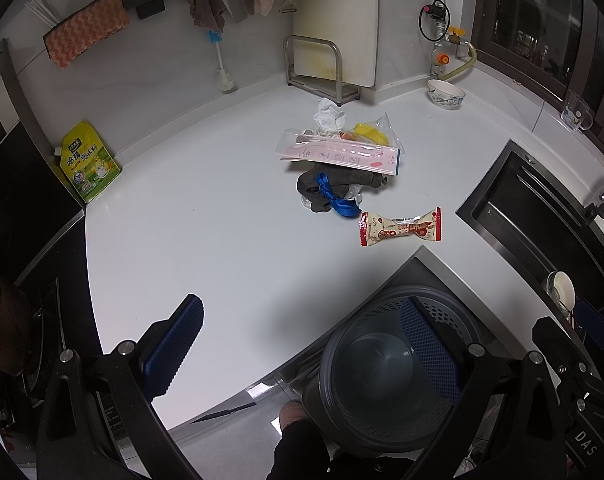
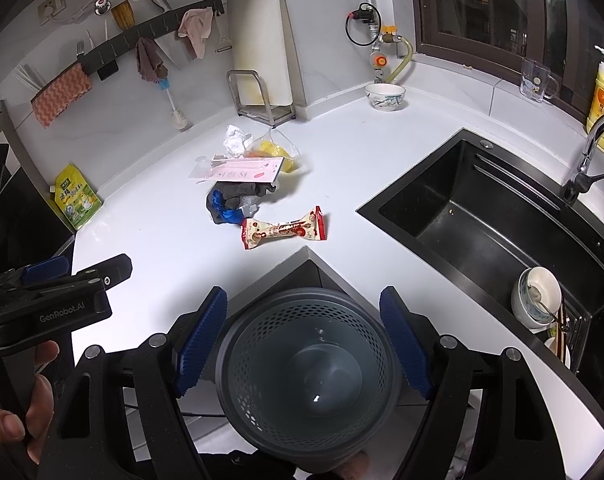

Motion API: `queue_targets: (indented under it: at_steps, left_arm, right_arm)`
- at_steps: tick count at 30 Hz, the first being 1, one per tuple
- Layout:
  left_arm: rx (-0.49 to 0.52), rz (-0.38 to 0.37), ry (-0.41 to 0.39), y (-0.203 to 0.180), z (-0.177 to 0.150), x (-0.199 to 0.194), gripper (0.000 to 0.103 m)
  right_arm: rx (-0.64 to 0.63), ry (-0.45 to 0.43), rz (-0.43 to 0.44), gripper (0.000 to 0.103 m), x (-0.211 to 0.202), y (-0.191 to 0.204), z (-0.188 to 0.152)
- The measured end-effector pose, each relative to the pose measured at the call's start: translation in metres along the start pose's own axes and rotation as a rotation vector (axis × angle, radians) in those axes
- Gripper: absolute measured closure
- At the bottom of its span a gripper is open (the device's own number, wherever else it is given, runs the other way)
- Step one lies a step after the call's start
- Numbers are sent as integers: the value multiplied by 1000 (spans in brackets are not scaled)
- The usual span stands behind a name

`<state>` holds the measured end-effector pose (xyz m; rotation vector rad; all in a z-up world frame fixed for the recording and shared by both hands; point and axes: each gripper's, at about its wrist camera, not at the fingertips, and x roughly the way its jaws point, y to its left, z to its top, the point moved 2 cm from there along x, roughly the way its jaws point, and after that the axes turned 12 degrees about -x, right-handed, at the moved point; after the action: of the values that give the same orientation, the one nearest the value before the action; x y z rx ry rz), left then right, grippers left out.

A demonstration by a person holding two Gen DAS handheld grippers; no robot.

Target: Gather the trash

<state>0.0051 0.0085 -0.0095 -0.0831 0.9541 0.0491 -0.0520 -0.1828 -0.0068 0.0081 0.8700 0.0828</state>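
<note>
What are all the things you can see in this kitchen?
Snack wrapper: one, red and cream, counter near the corner.
Dark cloth with blue strap: one, behind the wrapper.
Pink flat packet: one, on the pile.
Clear bag with yellow contents: one, behind the packet.
Crumpled paper: one, white, back of the pile.
Trash bin: one, grey, below the counter corner.
Green-yellow pouch: one, by the wall.
Bowl: one, white, back corner.
Sink: one, black.
Clear mug: one, windowsill.
Left gripper: open.
Right gripper: open, above the bin.
</note>
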Motion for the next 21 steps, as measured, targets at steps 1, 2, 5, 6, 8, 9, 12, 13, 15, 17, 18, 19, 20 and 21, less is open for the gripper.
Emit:
queue_targets:
  at_steps: [1,2,5,6,8,9,12,13,15,17,18,19,20,21]
  left_arm:
    - [-1,0,0,1,0,0,6]
    - [-1,1,-1,1,0,0,6]
    - [-5,4,-2,3,2,-1,6]
    - [-6,5,-2,3,2,-1,6]
    - [-8,6,-4,4,3,-2,6]
    - [-9,7,-4,4,3,-2,6]
    - [-13,10,-4,4,2,-4,6]
    - [-15,11,-4,4,1,-4,6]
    - [-26,13,-4,4,-1,-5,6]
    - [-37,18,-1,5,-3,-5,6]
    - [-43,23,2,5,-5,-4,6]
    - [-49,28,7,5,-6,-4,6]
    - [-59,35,13,6,-8,-3,6]
    - [-68,42,15,6,-10,-3,6]
  right_arm:
    - [0,0,0,28,0,0,-1]
    - [-1,0,2,28,-1,0,-1]
    - [-3,-3,6,28,-1,0,-1]
    - [-5,-4,7,28,-1,0,0]
    - [-8,-7,9,28,-2,0,-1]
    - [-10,-8,11,28,-2,0,-1]
    - [-13,-7,18,28,-1,-1,-2]
    - [-15,-6,21,28,-1,-1,-2]
    - [-20,-5,28,28,0,-2,-3]
    - [-39,-6,38,28,0,-3,-5]
    - [-46,-6,42,28,1,-3,-6]
    - [-55,-1,53,28,3,-5,-8]
    - [-61,5,65,28,5,-7,-8]
    - [-69,8,80,28,7,-9,-9]
